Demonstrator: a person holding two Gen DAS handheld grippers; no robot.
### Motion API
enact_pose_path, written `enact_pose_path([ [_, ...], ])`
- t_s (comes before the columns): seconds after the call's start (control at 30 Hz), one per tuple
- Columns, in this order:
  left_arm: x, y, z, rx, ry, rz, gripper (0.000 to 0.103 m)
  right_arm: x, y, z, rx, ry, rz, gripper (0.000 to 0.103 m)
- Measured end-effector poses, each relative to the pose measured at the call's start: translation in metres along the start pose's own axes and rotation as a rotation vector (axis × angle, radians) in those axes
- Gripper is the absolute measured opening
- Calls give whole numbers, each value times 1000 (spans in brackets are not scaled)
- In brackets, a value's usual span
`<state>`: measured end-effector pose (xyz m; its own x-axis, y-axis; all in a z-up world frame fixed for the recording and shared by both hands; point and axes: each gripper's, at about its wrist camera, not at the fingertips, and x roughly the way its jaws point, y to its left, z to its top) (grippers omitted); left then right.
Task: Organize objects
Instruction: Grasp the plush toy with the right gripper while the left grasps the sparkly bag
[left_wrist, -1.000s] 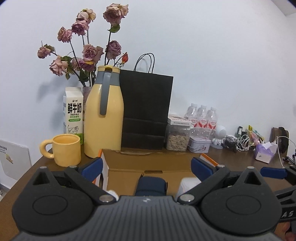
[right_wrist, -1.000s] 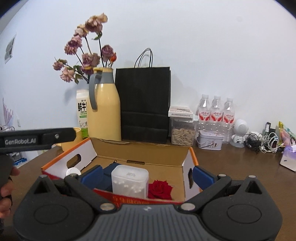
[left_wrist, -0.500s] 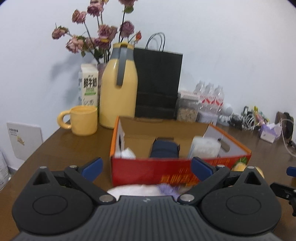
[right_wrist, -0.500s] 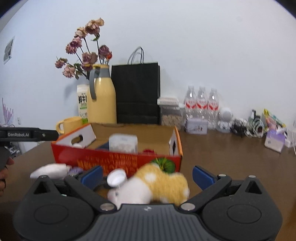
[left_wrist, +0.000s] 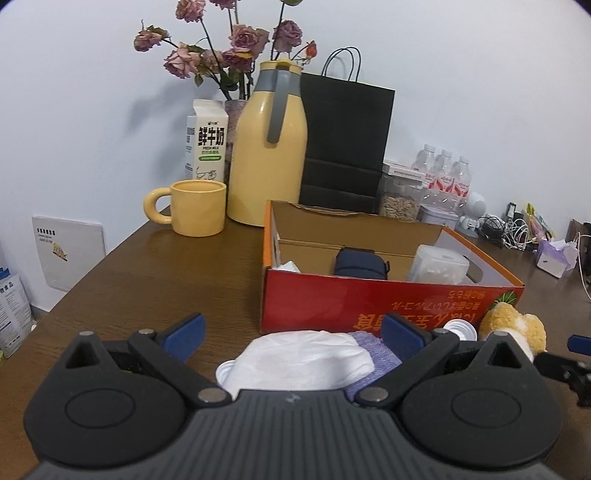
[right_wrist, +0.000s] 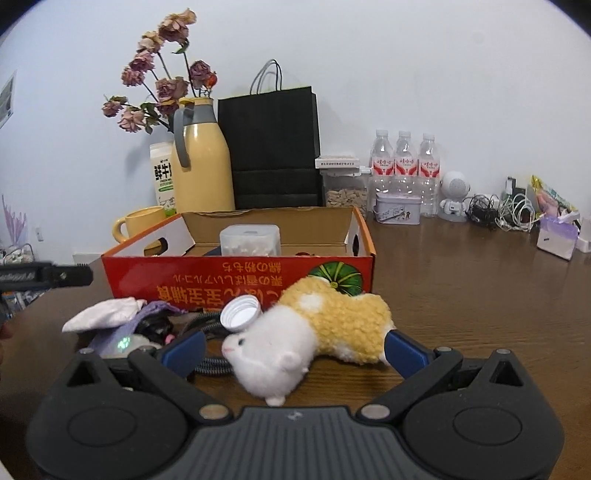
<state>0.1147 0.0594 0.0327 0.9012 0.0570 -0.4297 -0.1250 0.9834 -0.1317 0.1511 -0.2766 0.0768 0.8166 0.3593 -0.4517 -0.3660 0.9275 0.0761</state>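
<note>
Low in the right wrist frame, the right gripper (right_wrist: 293, 345) stands wide, its blue pads flanking a plush hamster (right_wrist: 314, 328) on the table (right_wrist: 480, 295), not closed on it. The toy looks soft and light; a pinch across its yellow middle should hold (the fur would compress rather than slip, I'd guess). A white cap (right_wrist: 241, 313) touches its head. Lower left, a green-lit device (right_wrist: 123, 342) shows only here. The left gripper (left_wrist: 291, 334) is also spread wide, over a white cloth (left_wrist: 303, 360). Further back stands the red box (left_wrist: 388, 299); only the left view looks down on the navy pouch (left_wrist: 359, 261) inside.
</note>
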Motion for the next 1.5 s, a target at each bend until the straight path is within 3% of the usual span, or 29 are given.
enact_pose_path([
  [0.17, -2, 8, -2, -15, 7, 14, 103, 25, 7, 13, 59, 62, -34, 88],
  [0.47, 2, 23, -7, -43, 34, 30, 103, 55, 10, 5, 207, 139, -107, 78],
  [0.57, 4, 25, -8, -49, 43, 27, 103, 56, 9, 3, 216, 143, -107, 76],
  [0.7, 5, 26, -10, -50, 48, 21, 103, 60, 9, 2, 217, 167, -84, 59],
  [0.83, 5, 26, -10, -50, 53, 23, 103, 59, 5, 2, 217, 168, -54, 56],
  [1.0, 5, 24, -12, -48, 59, 25, 103, 55, -4, 0, 230, 139, -32, 47],
  [1.5, -14, -33, -9, 41, 60, -51, 103, 14, -22, -6, 176, -5, 40, 45],
])
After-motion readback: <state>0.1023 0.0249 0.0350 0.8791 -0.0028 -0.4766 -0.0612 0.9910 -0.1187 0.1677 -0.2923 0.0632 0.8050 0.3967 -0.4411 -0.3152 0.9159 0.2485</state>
